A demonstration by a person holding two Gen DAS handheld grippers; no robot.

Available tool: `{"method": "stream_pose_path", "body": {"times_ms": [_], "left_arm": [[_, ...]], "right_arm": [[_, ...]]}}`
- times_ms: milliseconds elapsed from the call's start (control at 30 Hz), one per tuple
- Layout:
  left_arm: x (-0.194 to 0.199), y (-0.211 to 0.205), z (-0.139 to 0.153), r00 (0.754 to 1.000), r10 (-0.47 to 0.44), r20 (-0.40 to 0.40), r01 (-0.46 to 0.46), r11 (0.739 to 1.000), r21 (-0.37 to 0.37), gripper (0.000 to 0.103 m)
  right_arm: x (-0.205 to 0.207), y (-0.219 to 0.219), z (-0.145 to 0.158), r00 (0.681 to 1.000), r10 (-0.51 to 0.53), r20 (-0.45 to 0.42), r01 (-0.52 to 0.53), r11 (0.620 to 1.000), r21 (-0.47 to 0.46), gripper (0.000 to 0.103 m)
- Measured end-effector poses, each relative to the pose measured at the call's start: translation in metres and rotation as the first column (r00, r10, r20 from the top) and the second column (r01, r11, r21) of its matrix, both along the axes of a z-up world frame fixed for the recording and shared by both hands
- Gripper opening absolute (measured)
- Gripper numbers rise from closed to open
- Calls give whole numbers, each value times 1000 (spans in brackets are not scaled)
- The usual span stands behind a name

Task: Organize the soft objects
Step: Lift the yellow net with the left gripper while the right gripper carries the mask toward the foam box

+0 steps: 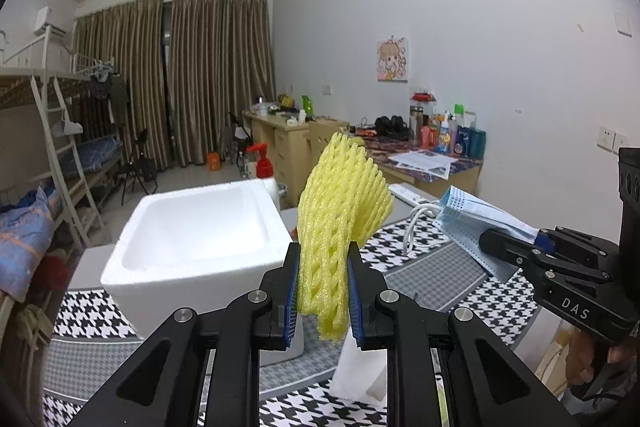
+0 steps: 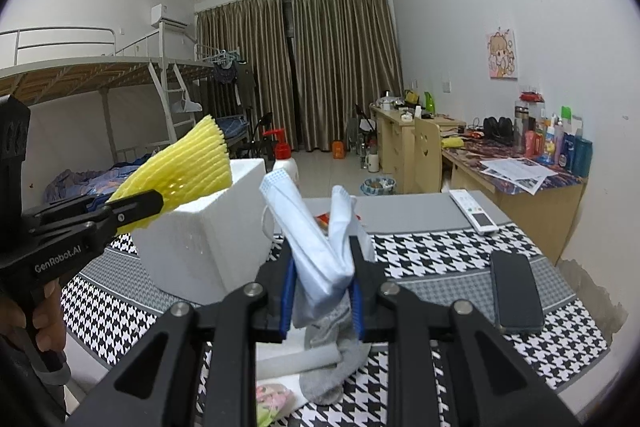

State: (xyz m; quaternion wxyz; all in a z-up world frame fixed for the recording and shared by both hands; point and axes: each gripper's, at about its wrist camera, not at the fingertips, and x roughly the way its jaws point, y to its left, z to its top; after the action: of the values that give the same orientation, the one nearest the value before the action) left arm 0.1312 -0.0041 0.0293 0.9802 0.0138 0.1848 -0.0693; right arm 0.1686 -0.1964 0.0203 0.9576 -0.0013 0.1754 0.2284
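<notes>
Left claw [image 1: 322, 281] pinching yellow foam net [image 1: 345, 205]; right claw [image 2: 322, 289] pinching folded blue mask [image 2: 316, 247]

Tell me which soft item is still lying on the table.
The grey sock, down on the houndstooth cloth. The yellow foam net and blue face mask are each lifted in a gripper.

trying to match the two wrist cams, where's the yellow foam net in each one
Left wrist: the yellow foam net stands at centre, pinched in the left gripper jaws.
Right wrist: the net is at left, sticking up from the left gripper, before the bunk bed.
Shared landmark: the white foam box on the houndstooth cloth.
</notes>
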Motion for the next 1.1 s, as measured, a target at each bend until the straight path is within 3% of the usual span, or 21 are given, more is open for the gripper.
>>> {"method": "stream_pose_path", "body": {"times_ms": [1100], "left_arm": [[24,32,28,988,145,57,-146,989,14,22]], "right_arm": [[30,46,30,993,113,28,-113,994,6,27]]}}
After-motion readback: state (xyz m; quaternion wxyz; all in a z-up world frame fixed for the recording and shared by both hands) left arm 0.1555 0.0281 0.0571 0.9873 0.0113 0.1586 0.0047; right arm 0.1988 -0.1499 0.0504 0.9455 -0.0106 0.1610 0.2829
